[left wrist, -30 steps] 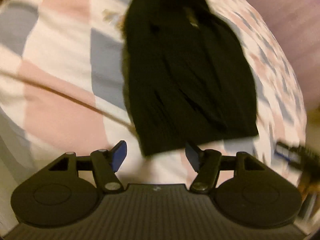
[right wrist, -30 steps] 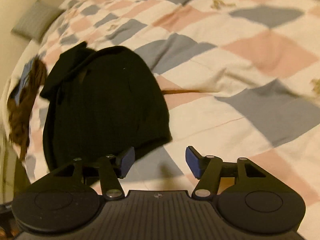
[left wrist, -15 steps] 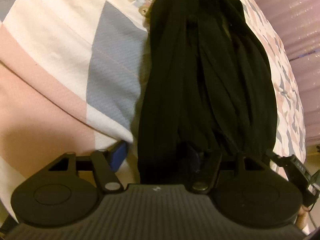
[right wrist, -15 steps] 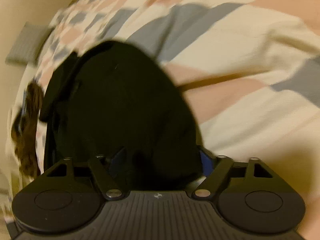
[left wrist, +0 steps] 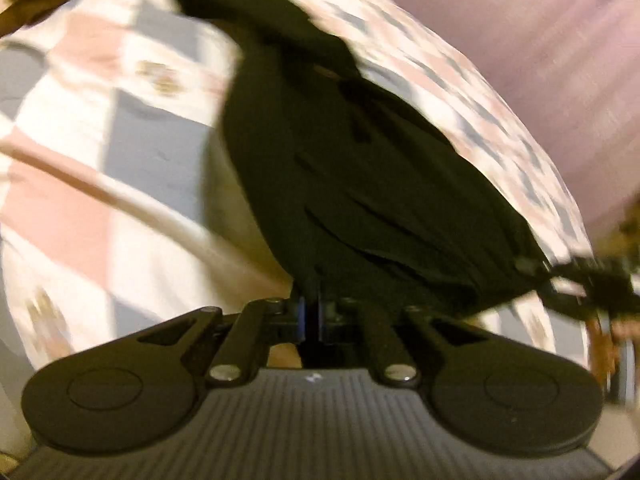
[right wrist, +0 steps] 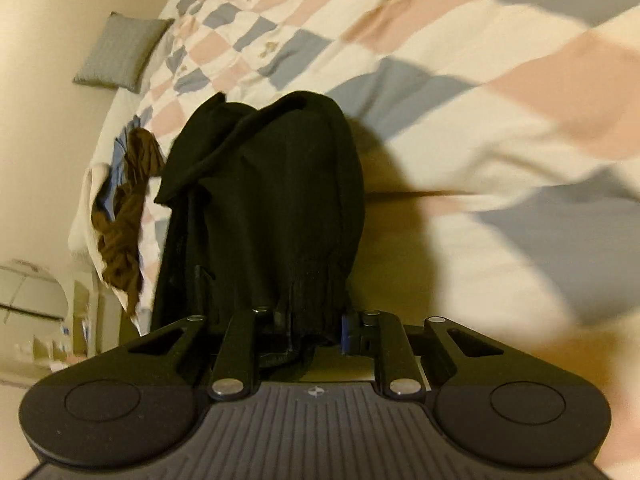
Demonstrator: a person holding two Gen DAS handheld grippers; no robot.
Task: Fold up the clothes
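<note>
- Left gripper: jaws are pressing together on the near hem of the black garment — the blue pads are almost meeting, with a thin layer of cloth pinched between them.
- Right gripper: jaws are clamping a thicker bunch of the same garment's hem; the blue pad on the right side is showing, while the left one is hidden by cloth.
- The other tool is appearing at the right edge of the left view, at the garment's far corner — so both corners of one edge appear to be held.
- The garment is lying lengthwise on the checked quilt, already narrowed with a flap doubled over at its far end; the near end is lifting slightly off the bed.
- Judgement: lengthwise folds look done; the end-to-end fold is only starting, with the hem yet to be carried toward the far end.
- Still left: a brown garment is lying crumpled near the bed's edge, unfolded; a grey pillow is sitting by the wall.
- The left view is blurring, so fine creases cannot be read.
</note>
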